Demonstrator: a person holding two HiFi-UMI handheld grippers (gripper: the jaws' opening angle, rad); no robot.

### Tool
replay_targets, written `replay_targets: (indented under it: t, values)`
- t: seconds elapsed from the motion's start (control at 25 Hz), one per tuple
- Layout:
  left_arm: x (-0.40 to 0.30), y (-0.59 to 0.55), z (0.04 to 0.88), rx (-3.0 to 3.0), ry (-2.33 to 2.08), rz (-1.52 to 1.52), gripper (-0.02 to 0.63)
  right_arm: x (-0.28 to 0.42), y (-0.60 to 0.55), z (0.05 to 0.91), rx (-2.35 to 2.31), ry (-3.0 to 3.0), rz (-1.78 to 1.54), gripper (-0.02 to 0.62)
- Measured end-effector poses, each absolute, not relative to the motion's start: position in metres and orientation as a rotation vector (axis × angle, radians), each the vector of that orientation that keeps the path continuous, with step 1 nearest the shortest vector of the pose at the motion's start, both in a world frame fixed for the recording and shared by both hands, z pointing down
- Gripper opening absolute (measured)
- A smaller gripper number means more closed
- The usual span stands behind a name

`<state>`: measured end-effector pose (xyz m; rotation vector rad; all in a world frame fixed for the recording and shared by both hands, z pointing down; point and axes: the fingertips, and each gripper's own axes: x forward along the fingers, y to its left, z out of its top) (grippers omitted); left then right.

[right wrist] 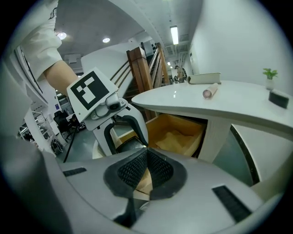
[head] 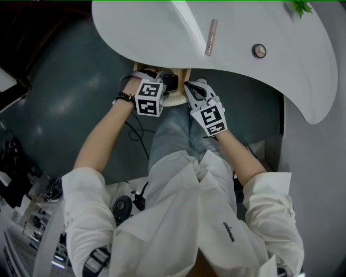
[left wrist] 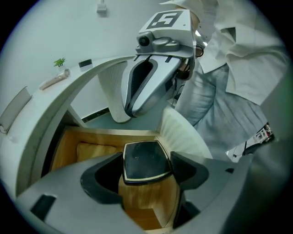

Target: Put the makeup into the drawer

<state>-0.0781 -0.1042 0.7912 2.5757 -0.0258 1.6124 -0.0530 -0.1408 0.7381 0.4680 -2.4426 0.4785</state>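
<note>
My left gripper [left wrist: 147,165] is shut on a black square makeup compact [left wrist: 145,160] and holds it just above the open wooden drawer [left wrist: 73,141]. In the head view that compact [head: 171,82] sits at the drawer's front, under the white table's edge. My right gripper [right wrist: 146,168] is shut with nothing between its pads and hovers close beside the left one [right wrist: 116,119], over the drawer's front [right wrist: 176,132]. A pink makeup tube [head: 210,37] and a small round compact [head: 259,51] lie on the tabletop. A tan cloth [left wrist: 94,150] lies inside the drawer.
The white curved table [head: 162,27] overhangs the drawer. A small green plant [head: 300,6] and a black block [right wrist: 278,98] stand at its far end. A white ribbed panel [left wrist: 183,132] flanks the drawer. The person's legs are right beneath the grippers.
</note>
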Motion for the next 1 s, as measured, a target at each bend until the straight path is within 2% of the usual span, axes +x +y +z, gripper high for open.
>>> replay_targets:
  t: [1.0]
  values:
    - [-0.071,-0.111,0.882,2.517,0.117,1.664,0.344,-0.048,-0.146,0.759,0.52,-2.438,0.547,0.017]
